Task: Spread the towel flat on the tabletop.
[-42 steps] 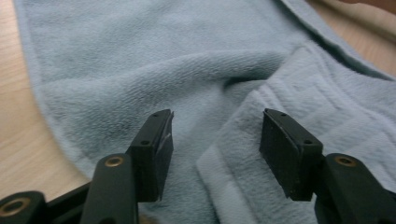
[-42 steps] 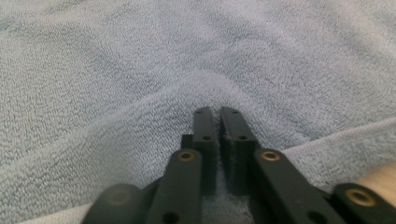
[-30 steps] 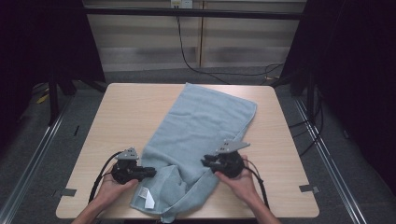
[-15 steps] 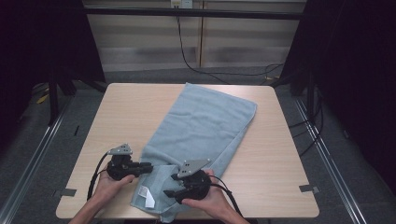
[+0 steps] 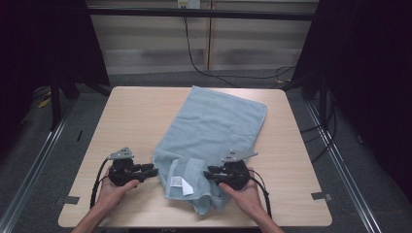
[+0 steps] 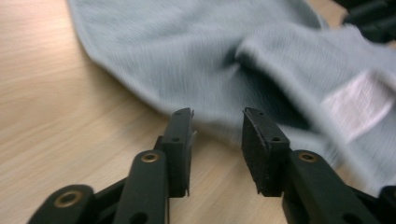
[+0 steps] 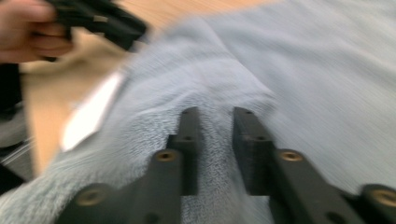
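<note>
Showing white label (image 5: 176, 182) on towel (image 5: 214, 121), high view

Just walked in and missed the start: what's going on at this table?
A person works a light blue towel on a wooden table with two hand-held grippers. The towel's near end is bunched, its white label showing. The left gripper is open at the towel's edge; the right gripper sits open over the bunched part.

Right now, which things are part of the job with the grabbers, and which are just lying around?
Part of the job:
blue towel
white label on the towel
left gripper, open beside the towel's edge
right gripper, over the towel's bunched near end

Just lying about:
black cable behind the table
grey tape on the table
</note>
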{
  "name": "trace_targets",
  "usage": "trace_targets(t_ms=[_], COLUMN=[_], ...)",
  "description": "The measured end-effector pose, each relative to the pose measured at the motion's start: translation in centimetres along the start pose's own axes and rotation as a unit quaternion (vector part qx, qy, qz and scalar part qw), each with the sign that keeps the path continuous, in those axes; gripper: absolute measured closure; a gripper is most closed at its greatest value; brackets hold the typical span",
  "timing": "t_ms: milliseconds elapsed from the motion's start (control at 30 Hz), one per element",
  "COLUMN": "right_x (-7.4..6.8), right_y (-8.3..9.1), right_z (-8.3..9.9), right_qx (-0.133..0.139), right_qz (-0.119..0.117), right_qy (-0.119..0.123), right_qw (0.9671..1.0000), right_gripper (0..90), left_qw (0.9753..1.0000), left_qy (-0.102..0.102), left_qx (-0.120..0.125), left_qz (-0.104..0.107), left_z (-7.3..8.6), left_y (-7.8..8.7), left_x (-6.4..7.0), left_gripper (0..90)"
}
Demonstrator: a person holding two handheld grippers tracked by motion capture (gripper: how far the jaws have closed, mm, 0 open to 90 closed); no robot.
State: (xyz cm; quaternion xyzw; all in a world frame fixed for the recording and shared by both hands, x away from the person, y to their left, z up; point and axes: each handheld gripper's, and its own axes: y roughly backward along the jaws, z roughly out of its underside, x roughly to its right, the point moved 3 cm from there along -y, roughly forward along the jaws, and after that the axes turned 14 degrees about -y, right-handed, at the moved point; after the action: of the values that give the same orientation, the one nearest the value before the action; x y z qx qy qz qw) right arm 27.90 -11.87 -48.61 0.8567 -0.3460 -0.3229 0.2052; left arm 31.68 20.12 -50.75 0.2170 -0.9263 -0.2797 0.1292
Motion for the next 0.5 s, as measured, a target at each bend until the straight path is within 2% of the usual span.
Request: trace_targets(t_ms=[33,67,100,133,200,233,300,433,500], right_x=[0.7,0.7,2.2,3.1,4.4,4.9,5.2,4.2,4.1], right_y=[0.3,0.3,0.8,1.1,1.7,2.1,3.4,6.1,7.1], right_z=[0.3,0.3,0.8,1.2,1.9,2.1,2.2,1.3,0.7], right_qx=[-0.006,-0.006,-0.013,-0.019,-0.029,-0.028,-0.009,0.033,0.047], right_qz=[0.01,0.01,0.05,0.064,0.095,0.099,0.094,0.079,0.083], right_qy=[-0.007,-0.007,-0.002,-0.012,-0.014,-0.022,-0.032,-0.027,-0.02], right_qw=[0.9999,0.9999,0.9986,0.9977,0.995,0.9944,0.995,0.996,0.9952], right_gripper=[73.9,73.9,73.7,73.4,71.8,69.1,68.9,60.3,58.4], left_qw=[1.0,1.0,0.9999,0.9998,0.9997,0.9995,0.9992,0.9985,0.9982], left_qy=[-0.006,-0.006,-0.012,-0.016,-0.023,-0.029,-0.031,-0.036,-0.042], left_qx=[-0.006,-0.006,-0.004,-0.004,0.006,0.01,0.023,0.036,0.035], left_qz=[-0.001,-0.001,-0.003,-0.006,0.005,0.005,0.008,0.021,0.024], left_z=[-0.3,-0.3,-0.5,-0.7,-1.3,-1.5,-2.0,-2.9,-3.4], left_y=[-0.3,-0.3,-0.4,-0.4,-0.3,-0.2,0.0,0.0,-0.4], left_x=[0.6,0.6,1.0,1.3,1.8,2.1,2.5,3.0,3.3], left_gripper=[61.8,60.0,60.0,58.9,57.8,57.4,56.8,56.4,55.6])
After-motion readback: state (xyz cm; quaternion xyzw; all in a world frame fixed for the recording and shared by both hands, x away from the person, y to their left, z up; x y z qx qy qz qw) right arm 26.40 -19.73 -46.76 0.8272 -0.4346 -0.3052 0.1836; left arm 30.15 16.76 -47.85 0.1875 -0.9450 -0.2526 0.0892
